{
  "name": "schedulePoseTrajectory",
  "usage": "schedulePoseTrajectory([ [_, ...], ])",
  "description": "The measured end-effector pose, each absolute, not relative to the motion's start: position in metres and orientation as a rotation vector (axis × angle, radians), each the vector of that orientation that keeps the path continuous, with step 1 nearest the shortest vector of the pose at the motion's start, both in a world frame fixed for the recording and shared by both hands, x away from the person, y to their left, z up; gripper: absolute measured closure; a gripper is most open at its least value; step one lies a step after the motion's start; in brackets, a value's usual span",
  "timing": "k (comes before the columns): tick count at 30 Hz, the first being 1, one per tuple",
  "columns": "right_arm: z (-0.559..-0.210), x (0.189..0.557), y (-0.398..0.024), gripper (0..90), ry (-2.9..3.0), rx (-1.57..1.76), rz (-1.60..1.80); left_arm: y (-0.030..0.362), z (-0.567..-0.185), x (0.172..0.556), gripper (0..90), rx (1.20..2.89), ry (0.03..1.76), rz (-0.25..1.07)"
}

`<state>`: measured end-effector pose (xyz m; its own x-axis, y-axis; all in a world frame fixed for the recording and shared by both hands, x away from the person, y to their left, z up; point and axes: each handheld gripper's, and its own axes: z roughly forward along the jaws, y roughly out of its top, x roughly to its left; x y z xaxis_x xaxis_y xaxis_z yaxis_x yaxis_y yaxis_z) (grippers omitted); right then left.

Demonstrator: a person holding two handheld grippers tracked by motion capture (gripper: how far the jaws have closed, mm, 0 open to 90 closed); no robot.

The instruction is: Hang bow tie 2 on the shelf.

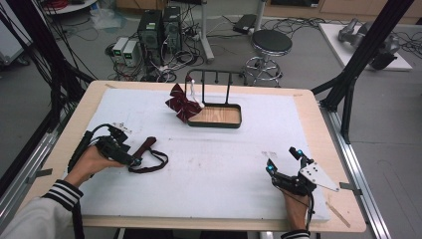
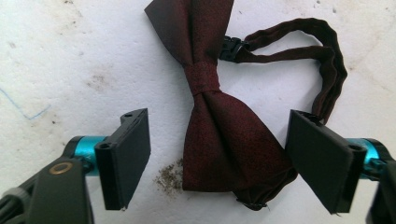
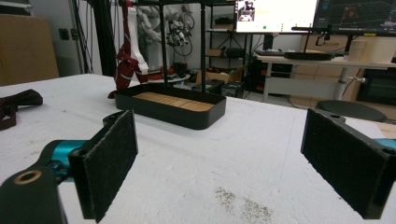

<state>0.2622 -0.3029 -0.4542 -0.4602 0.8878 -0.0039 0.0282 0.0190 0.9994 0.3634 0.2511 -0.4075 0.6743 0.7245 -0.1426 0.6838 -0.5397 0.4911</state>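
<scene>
A dark red bow tie (image 2: 224,140) lies flat on the white foam mat (image 1: 224,164), its strap (image 2: 327,60) looped off to one side. My left gripper (image 2: 219,158) hovers over it with one wing of the tie between its wide-apart jaws; one pad stands clear of the cloth and the other sits right at its edge. In the high view the bow tie (image 1: 146,147) and left gripper (image 1: 135,160) are at the mat's left. My right gripper (image 1: 282,159) rests at the front right, open with nothing between its pads (image 3: 112,163).
A black tray with a wooden floor (image 1: 215,123) stands at the back centre under a black rack (image 1: 211,74). A second dark red bow tie (image 1: 181,103) hangs at the rack's left end. Beyond the table are a stool (image 1: 271,42) and computer towers (image 1: 159,30).
</scene>
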Motion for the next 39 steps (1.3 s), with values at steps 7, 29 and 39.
schedulePoseTrajectory([
  [7,-0.454,0.262,-0.303,10.3,1.583,0.960,1.529,0.246,-0.411,0.365,32.6,2.393,1.097,0.067],
  [29,-0.454,0.262,-0.303,10.3,1.583,0.954,1.525,0.245,-0.410,0.359,72.1,2.391,1.073,0.171],
  [39,-0.454,0.262,-0.303,10.3,1.582,0.949,1.524,0.249,-0.400,0.355,73.0,2.287,1.015,0.249],
])
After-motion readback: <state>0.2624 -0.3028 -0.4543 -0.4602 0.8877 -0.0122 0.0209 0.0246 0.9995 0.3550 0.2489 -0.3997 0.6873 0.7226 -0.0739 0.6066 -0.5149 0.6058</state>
